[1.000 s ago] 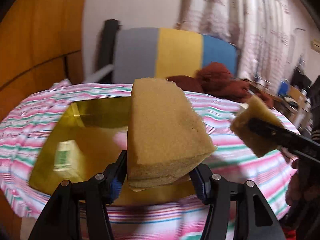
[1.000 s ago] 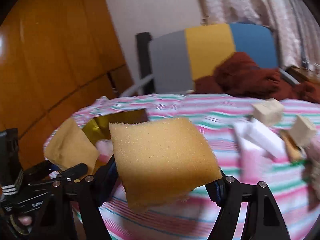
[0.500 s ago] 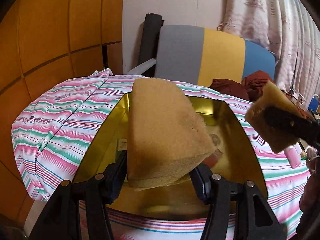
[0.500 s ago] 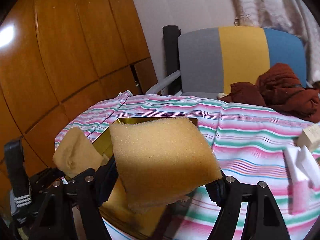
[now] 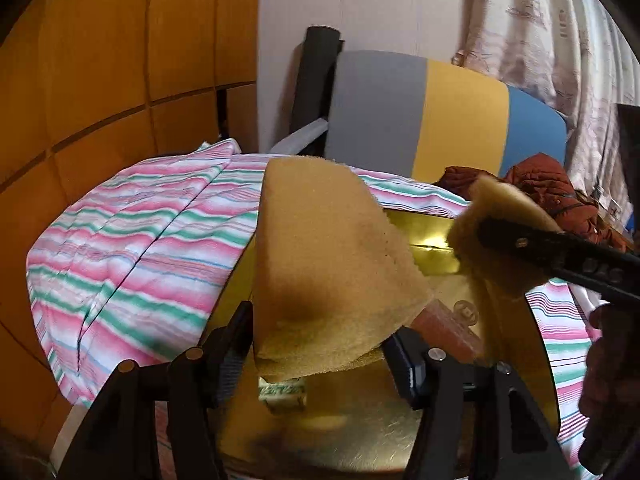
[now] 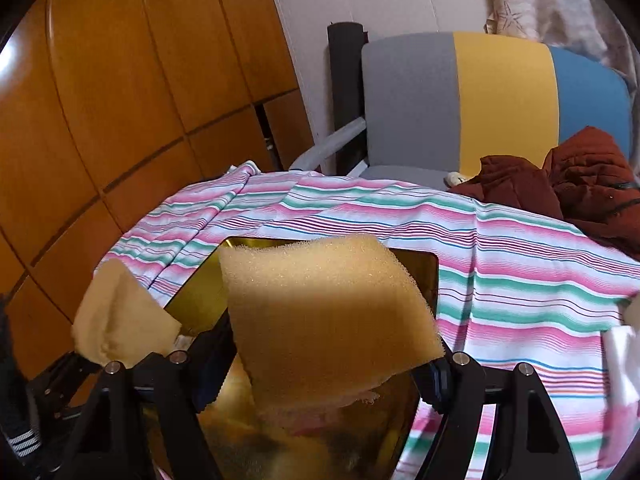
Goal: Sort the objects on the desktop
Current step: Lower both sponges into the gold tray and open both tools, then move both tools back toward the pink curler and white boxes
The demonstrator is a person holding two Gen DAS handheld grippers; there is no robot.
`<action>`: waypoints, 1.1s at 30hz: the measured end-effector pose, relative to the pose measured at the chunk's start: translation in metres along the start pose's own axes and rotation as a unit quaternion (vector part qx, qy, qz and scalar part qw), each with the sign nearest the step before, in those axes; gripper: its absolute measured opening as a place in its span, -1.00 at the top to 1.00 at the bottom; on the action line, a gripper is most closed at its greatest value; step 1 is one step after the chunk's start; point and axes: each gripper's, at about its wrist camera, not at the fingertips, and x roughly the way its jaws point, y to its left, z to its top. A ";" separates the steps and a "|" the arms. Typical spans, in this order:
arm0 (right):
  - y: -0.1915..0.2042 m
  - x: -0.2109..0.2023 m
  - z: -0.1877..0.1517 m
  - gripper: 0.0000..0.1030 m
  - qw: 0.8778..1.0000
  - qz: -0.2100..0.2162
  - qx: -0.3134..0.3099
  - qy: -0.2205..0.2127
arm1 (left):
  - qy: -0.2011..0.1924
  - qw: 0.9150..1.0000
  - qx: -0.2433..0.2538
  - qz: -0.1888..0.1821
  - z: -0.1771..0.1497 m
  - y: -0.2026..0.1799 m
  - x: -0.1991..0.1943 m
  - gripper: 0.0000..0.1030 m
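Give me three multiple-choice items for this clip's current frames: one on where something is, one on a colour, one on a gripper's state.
1. Where is the gold tray?
A. On the striped tablecloth, below both grippers
B. On the chair seat
C. On the floor

2. What colours is the chair back?
A. Red, white, black
B. Grey, yellow, blue
C. All green

3. What is the left gripper doing?
A. Open, holding nothing
B. Shut on a pink eraser
C. Shut on a yellow sponge

Answers:
1 A, the tray lies on the striped cloth, under both held sponges.
2 B, three vertical bands show in both views.
3 C, the fingers pinch the sponge's lower end; the right gripper likewise grips its own sponge.
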 end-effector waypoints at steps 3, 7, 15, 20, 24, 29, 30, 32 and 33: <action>0.001 0.017 0.004 -0.61 1.000 -0.015 -0.005 0.018 | 0.001 1.000 0.011 0.005 0.007 -0.005 0.008 -0.25; -0.002 0.035 0.006 -0.81 0.999 -0.020 -0.007 0.037 | 0.024 1.000 0.009 0.010 0.011 -0.005 0.023 -0.25; -0.006 0.023 -0.004 -0.82 1.000 -0.013 -0.002 0.015 | 0.015 1.000 0.001 0.020 0.002 -0.001 0.020 -0.25; -0.008 0.004 -0.013 -0.82 1.000 -0.014 0.003 -0.006 | -0.001 1.000 0.001 0.029 -0.001 0.000 0.008 -0.25; -0.015 -0.014 -0.022 -0.82 1.000 -0.016 0.013 -0.020 | -0.004 1.000 0.005 0.017 -0.004 -0.006 -0.004 -0.25; -0.040 -0.034 -0.041 -0.83 0.999 -0.028 0.041 -0.020 | -0.006 1.000 0.014 -0.021 -0.011 -0.024 -0.024 -0.26; -0.049 -0.040 -0.047 -0.83 0.998 -0.034 0.049 -0.019 | -0.007 0.999 0.015 -0.031 -0.013 -0.028 -0.028 -0.26; -0.066 -0.051 -0.058 -0.83 0.997 -0.045 0.064 -0.018 | -0.009 0.998 0.022 -0.050 -0.016 -0.039 -0.037 -0.26; -0.076 -0.058 -0.064 -0.83 0.996 -0.051 0.073 -0.018 | -0.011 0.998 0.027 -0.059 -0.017 -0.045 -0.041 -0.26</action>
